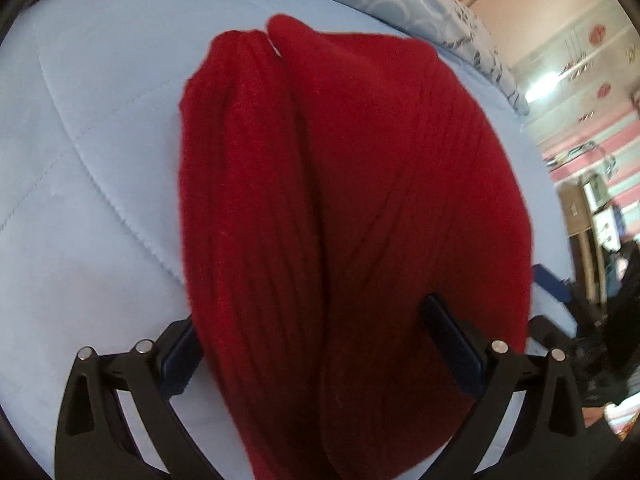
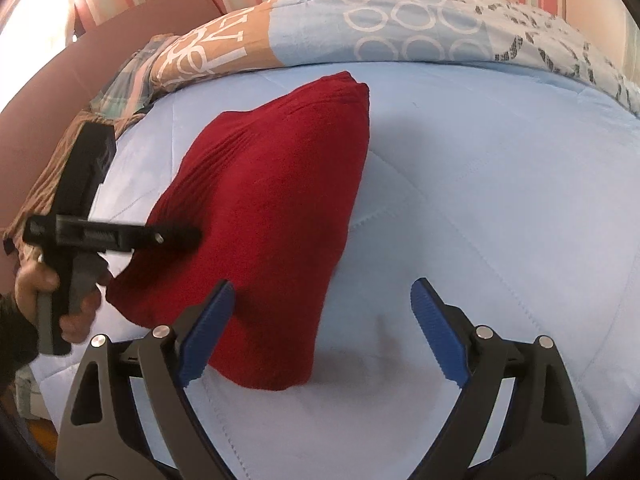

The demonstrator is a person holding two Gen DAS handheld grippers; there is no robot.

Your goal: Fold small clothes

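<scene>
Ribbed red knit garment (image 2: 272, 216), soft and limp, wants an edge pinch; right tool (image 2: 322, 316) released, left tool (image 1: 312, 344) straddling it, grip unclear.

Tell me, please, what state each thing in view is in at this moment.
red knit garment: folded over, lying on the quilt.
right gripper: open, empty, beside the garment's near edge.
left gripper: jaws wide, garment between them; grip unclear.
light blue quilt: spread flat.
patterned bedding: bunched behind.
</scene>
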